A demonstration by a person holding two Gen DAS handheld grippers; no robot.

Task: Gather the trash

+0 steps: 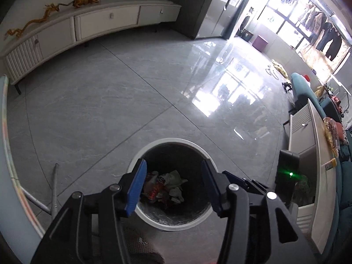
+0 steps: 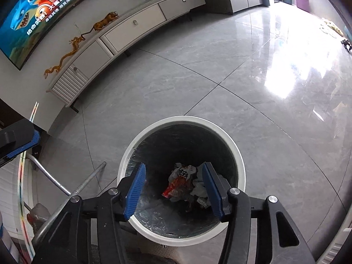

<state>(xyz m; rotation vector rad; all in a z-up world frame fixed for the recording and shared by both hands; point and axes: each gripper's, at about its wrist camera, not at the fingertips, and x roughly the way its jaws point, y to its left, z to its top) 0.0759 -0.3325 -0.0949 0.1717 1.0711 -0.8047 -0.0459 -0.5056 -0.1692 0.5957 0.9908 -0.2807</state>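
A round white trash bin (image 1: 171, 142) with a dark liner stands on the grey tiled floor. Crumpled wrappers and paper (image 1: 167, 184) lie at its bottom, among them a red and white packet (image 2: 179, 183). My left gripper (image 1: 173, 162) hangs over the bin's mouth, open, with nothing between its blue pads. My right gripper (image 2: 174, 165) is also above the bin (image 2: 184, 118), open and empty. One blue pad (image 2: 30, 142) of the left gripper shows at the left edge of the right wrist view.
A long white TV cabinet (image 1: 105, 19) with toy tigers and a dragon runs along the far wall under a lit TV (image 2: 44, 6). Metal legs (image 2: 88, 180) and a glass table edge (image 1: 6, 154) lie left. A white cabinet (image 1: 308, 145) and teal sofa (image 1: 303, 88) stand right.
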